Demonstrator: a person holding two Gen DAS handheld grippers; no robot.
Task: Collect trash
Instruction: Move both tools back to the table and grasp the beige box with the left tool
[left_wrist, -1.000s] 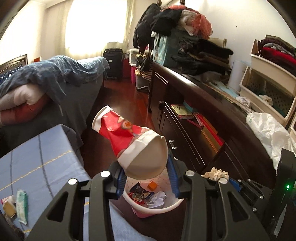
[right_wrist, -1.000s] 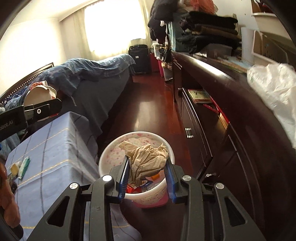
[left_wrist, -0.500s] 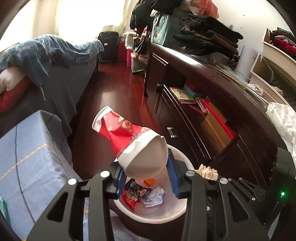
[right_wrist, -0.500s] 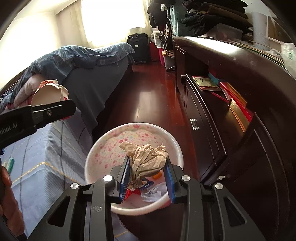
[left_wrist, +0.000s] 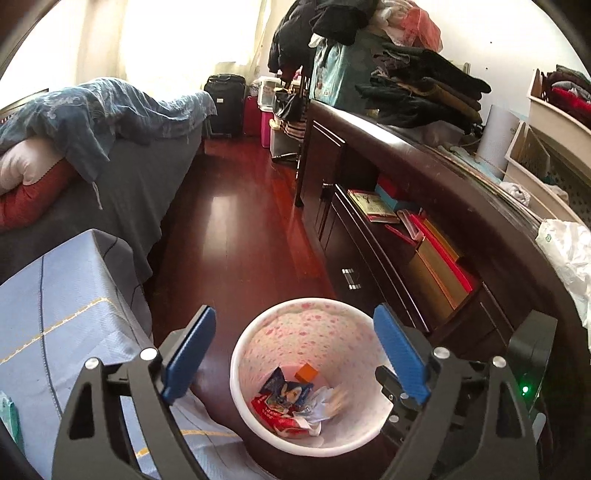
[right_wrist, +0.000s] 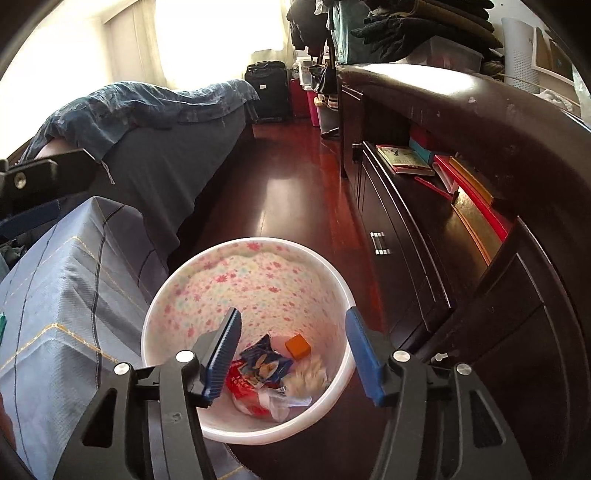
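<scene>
A white trash bin with a pink flower pattern inside (left_wrist: 314, 332) (right_wrist: 251, 280) stands on the dark red floor. It holds a blue snack wrapper (right_wrist: 264, 363), a red wrapper (left_wrist: 275, 413), an orange block (right_wrist: 297, 346) and a blurred tan paper wad (right_wrist: 308, 376). My left gripper (left_wrist: 295, 347) is open and empty above the bin. My right gripper (right_wrist: 293, 349) is open and empty above the bin too.
A table with a blue cloth (left_wrist: 48, 314) is at the left, right beside the bin. A dark wooden dresser (left_wrist: 461, 229) with books runs along the right. A bed with a blue blanket (left_wrist: 110, 110) lies behind. A white plastic bag (left_wrist: 569, 254) sits on the dresser.
Both grippers opened over the bin. The red-and-white paper cup left the left gripper and the tan paper wad left the right gripper and fell into the bin.
</scene>
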